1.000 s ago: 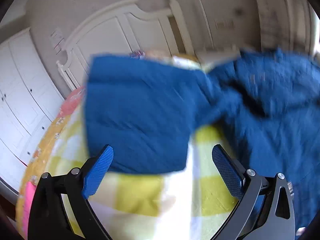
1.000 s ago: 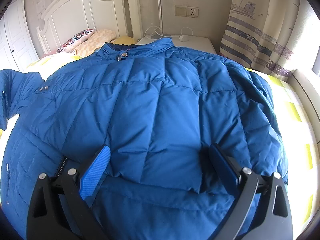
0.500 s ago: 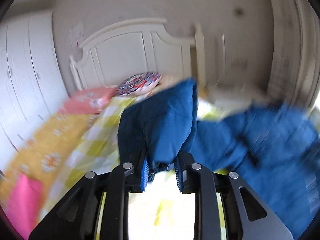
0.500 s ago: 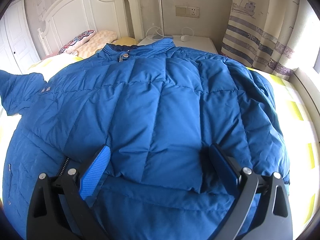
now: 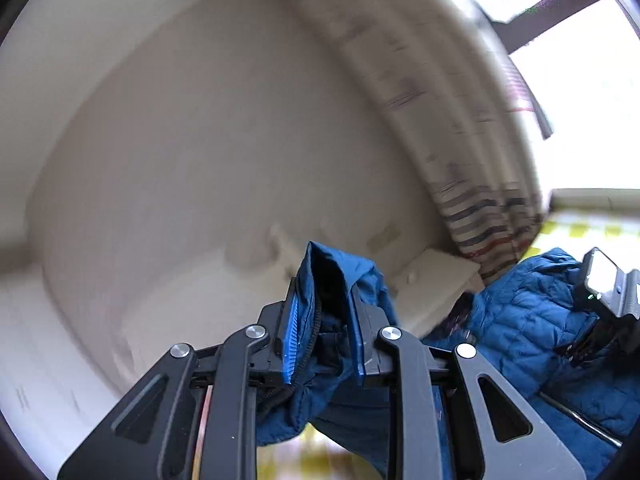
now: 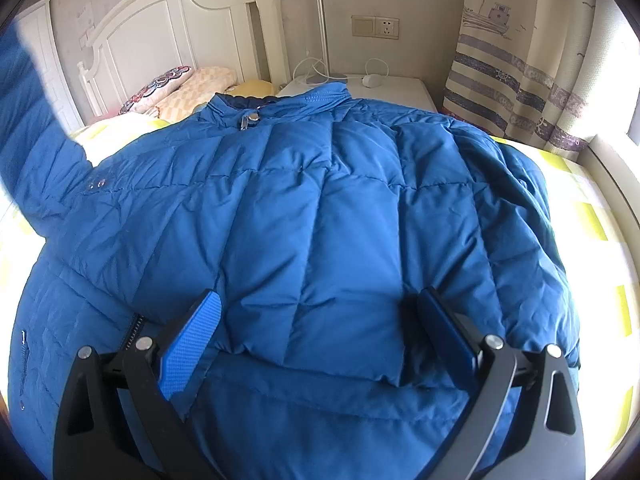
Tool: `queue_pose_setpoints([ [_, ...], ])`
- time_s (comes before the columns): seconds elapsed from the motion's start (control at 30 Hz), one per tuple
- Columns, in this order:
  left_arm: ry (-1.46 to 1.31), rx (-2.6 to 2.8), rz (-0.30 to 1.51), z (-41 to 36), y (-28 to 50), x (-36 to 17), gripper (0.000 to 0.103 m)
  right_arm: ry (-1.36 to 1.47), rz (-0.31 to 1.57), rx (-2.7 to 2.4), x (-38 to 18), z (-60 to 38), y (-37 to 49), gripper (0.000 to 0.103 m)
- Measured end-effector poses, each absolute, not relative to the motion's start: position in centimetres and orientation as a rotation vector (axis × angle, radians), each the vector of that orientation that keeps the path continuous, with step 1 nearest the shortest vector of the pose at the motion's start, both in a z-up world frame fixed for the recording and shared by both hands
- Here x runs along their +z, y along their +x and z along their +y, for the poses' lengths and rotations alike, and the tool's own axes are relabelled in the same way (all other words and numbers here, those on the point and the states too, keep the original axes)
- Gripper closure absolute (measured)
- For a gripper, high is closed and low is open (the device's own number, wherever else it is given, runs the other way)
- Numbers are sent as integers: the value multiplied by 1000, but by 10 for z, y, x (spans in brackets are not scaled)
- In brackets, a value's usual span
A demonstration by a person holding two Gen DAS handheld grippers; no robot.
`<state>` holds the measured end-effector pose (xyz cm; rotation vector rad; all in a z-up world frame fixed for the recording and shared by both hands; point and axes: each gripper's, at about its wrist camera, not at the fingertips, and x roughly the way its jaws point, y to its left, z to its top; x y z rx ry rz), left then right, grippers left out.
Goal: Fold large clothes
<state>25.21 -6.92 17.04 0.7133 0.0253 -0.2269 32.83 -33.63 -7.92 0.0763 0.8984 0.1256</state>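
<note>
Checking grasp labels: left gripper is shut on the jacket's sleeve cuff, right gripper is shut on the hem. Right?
Half right. The left gripper is shut on the sleeve cuff. The right gripper is open, as the right wrist view shows: its fingers stand wide apart over the jacket, pinching nothing.

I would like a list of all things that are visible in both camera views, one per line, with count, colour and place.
down jacket: 1, blue, spread over the bed, collar toward the headboard
jacket sleeve: 1, blue, lifted off the bed, clamped in the left gripper
bed cover: 1, yellow and white check, under the jacket
pillows: 2 or more, patterned and peach, at the headboard
headboard: 1, white, behind the pillows
nightstand: 1, white, beside the bed
lamp pole: 1, silver, on the nightstand
wall socket: 1, beige, on the wall
curtain: 1, cream with striped bands, far right
left gripper: black, blue pads, shut on the sleeve
right gripper: black, blue pads, open, over the jacket's hem
</note>
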Motion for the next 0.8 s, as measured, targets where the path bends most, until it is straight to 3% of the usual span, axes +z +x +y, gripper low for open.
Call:
queue_pose_setpoints([
  [0.2, 730, -275, -48, -154, 259, 196, 67, 103, 895, 139, -79, -340, 328, 5],
  [0.23, 699, -288, -49, -157, 260, 200, 42, 107, 894, 142, -79, -340, 328, 5],
  [0.27, 676, -291, -57, -159, 259, 202, 4, 112, 894, 144, -80, -341, 328, 5],
  [0.33, 635, -282, -96, -154, 254, 199, 4, 120, 891, 149, -80, -341, 327, 5],
  [0.47, 627, -251, 24, -132, 269, 162, 4, 131, 888, 157, -80, -344, 327, 5],
  [0.6, 464, -164, 256, -64, 300, 101, 4, 130, 888, 156, -80, -343, 327, 5],
  [0.8, -28, -20, 660, 57, 341, -20, 4, 124, 893, 154, -81, -344, 327, 5],
])
